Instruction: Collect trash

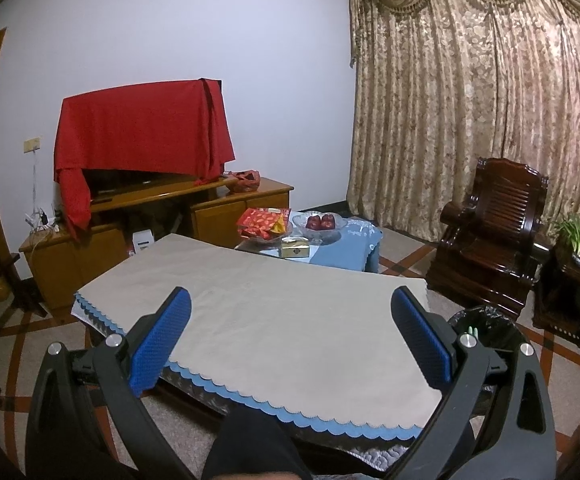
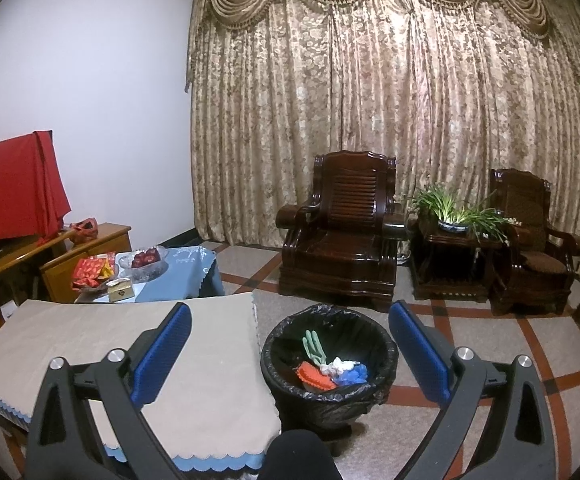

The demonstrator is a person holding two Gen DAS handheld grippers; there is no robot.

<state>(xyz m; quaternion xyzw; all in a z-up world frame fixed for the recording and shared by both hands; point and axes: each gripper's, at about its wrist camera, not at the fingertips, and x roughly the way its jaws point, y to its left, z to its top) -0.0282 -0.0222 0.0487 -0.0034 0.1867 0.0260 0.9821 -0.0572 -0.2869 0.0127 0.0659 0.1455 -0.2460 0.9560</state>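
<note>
A black-lined trash bin (image 2: 328,364) stands on the floor right of the low table. Inside it lie a green piece (image 2: 313,346), an orange piece (image 2: 314,376), a white crumpled piece (image 2: 340,366) and a blue piece (image 2: 354,374). The bin's edge also shows in the left wrist view (image 1: 486,330). My left gripper (image 1: 290,320) is open and empty above the beige-covered table (image 1: 273,320). My right gripper (image 2: 290,336) is open and empty, held above the bin and the table's right edge (image 2: 209,356).
A second low table with a blue cloth (image 1: 346,248) holds red snack packets (image 1: 263,222), a glass bowl of red fruit (image 1: 320,224) and a small gold box (image 1: 294,248). A wooden TV cabinet (image 1: 149,216) stands left. Dark wooden armchairs (image 2: 342,236) and a plant stand (image 2: 454,256) line the curtain.
</note>
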